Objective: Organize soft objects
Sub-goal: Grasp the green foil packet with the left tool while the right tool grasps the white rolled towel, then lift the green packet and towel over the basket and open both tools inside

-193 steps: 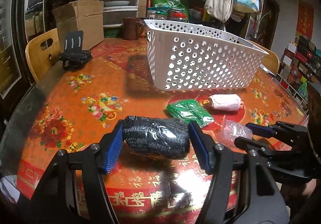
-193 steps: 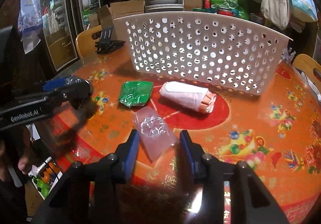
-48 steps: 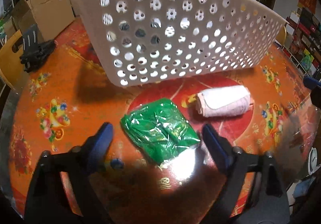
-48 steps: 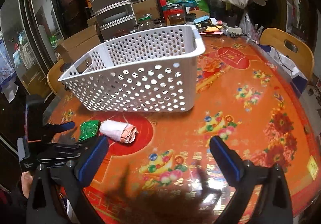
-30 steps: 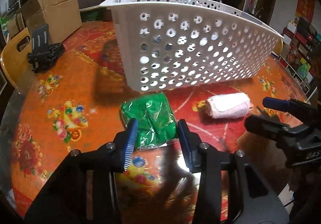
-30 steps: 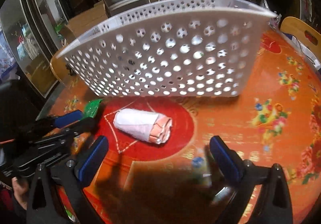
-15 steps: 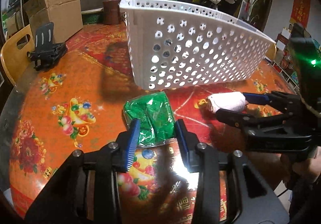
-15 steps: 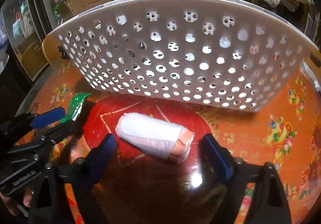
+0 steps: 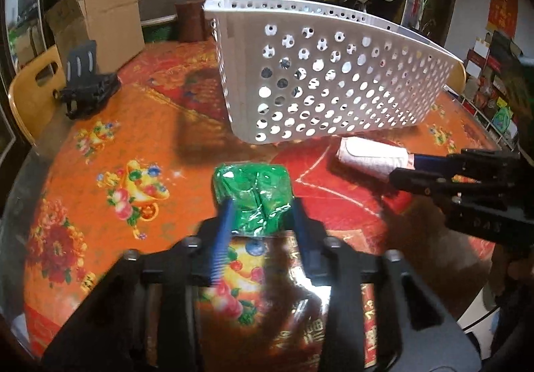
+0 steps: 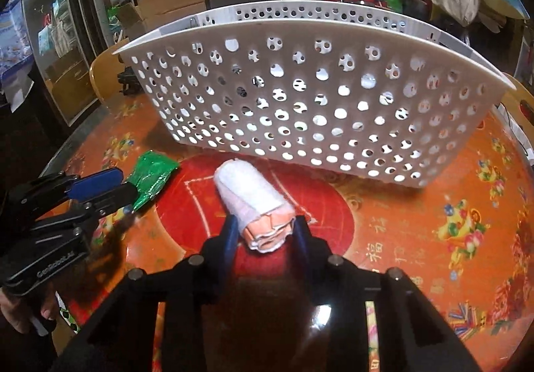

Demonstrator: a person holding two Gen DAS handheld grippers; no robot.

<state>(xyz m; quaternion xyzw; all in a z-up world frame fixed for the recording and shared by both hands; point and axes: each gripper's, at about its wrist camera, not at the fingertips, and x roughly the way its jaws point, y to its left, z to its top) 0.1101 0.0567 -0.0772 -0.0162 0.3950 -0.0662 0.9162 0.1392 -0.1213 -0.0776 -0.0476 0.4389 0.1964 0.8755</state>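
My left gripper (image 9: 262, 217) is shut on the near end of a green plastic-wrapped soft packet (image 9: 253, 192), which lies on the orange tablecloth. The packet also shows in the right wrist view (image 10: 152, 176). My right gripper (image 10: 265, 232) is shut on the near end of a rolled pink-and-white cloth (image 10: 255, 202), which points toward the basket. The roll also shows in the left wrist view (image 9: 370, 158). A white perforated basket (image 9: 333, 85) stands just behind both objects and also shows in the right wrist view (image 10: 300, 88).
A black phone stand (image 9: 86, 88) sits at the table's far left beside a wooden chair (image 9: 30, 95). Cardboard boxes (image 9: 100, 25), stacked drawers, jars and hanging bags stand behind the table. The near table edge runs under both grippers.
My right gripper has closed from wide open onto the end of the cloth roll. My left gripper has stayed shut on the green packet, drawing slightly back from the basket.
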